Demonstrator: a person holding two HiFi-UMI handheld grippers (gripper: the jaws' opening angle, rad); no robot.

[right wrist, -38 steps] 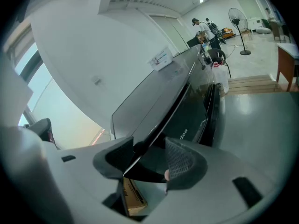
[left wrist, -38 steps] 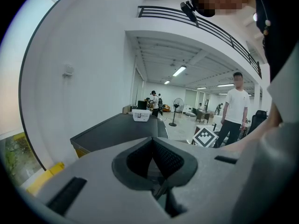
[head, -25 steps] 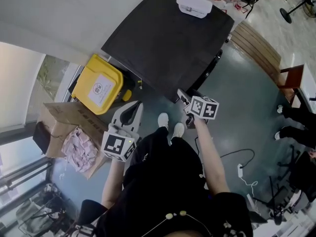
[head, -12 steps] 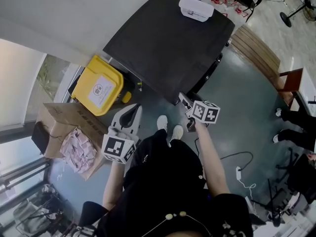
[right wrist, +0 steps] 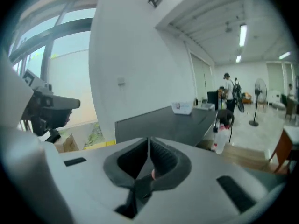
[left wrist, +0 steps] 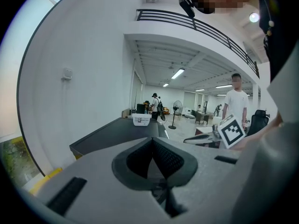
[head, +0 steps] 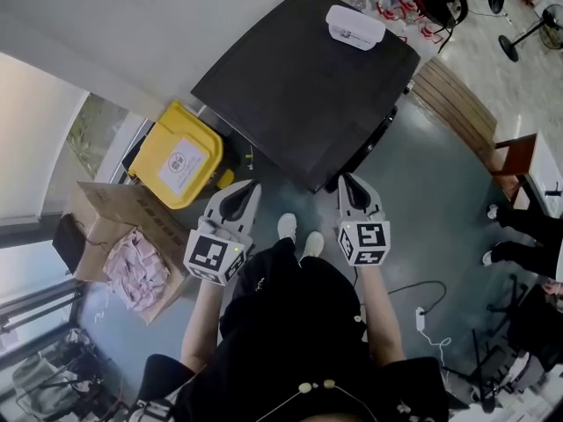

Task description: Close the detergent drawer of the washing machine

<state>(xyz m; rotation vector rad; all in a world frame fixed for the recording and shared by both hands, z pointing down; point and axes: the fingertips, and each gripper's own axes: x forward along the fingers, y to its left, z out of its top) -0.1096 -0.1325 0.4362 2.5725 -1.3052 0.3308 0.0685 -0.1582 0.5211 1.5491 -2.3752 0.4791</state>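
Note:
The washing machine (head: 308, 77) is a dark box seen from above, with a white box (head: 354, 26) on its far corner. I cannot make out its detergent drawer. My right gripper (head: 349, 183) hangs just off the machine's near front corner, apart from it. Its jaws have just been closing and now stand shut with nothing between them. My left gripper (head: 246, 187) is held level to the left, shut and empty. In the left gripper view the closed left gripper (left wrist: 152, 139) points at the machine top (left wrist: 117, 132). The right gripper view shows the closed right gripper (right wrist: 148, 139) before the same top (right wrist: 163, 122).
A yellow bin (head: 176, 152) stands left of the machine, and a cardboard box (head: 123, 253) with pink cloth is nearer me. A wooden bench (head: 457, 95) lies to the right. A cable with a plug (head: 422, 301) trails on the floor. People stand far back in the hall.
My right gripper has lifted away from the machine's front corner, rolled upright and closed its jaws. The left gripper has stayed where it was.

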